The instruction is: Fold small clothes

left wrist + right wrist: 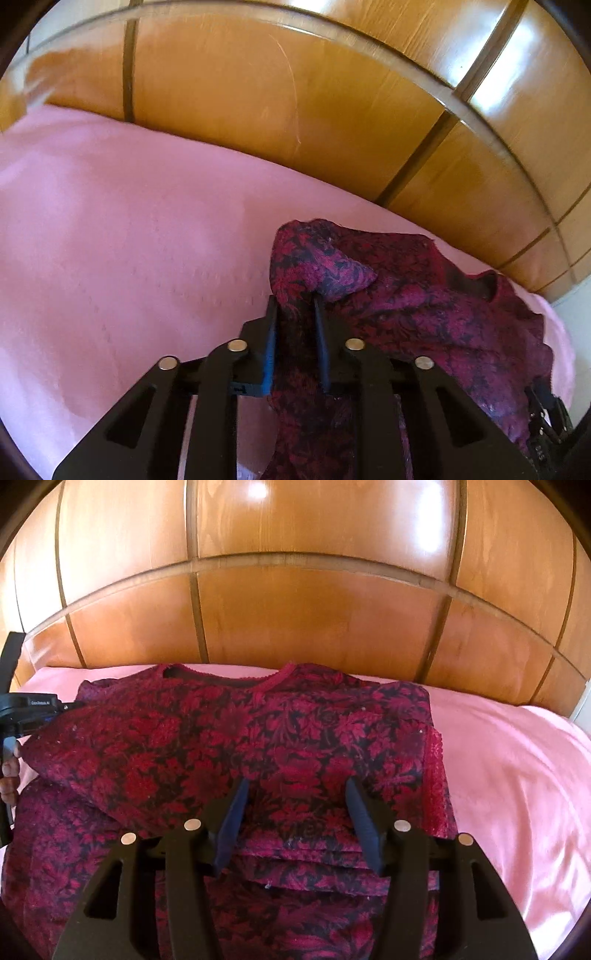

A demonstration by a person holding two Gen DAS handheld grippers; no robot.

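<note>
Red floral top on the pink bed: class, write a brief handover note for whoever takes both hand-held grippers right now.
Left hand-held gripper: shut on a gathered fold at the left edge of the red floral top, raised above the pink bedsheet.
Right hand-held gripper: open, over the top's middle, gripping nothing.
Position: top lies neckline toward the wooden headboard.
Done: left side lifted; layered folds near the lower edge.
Left: probably carry the left side across, flatten, finish folding.

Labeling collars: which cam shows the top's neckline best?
Right wrist: the top lies spread, its neckline facing the camera. Left wrist shows only bunched cloth pinched in the left claw, the neckline a dark gap at the side.
</note>
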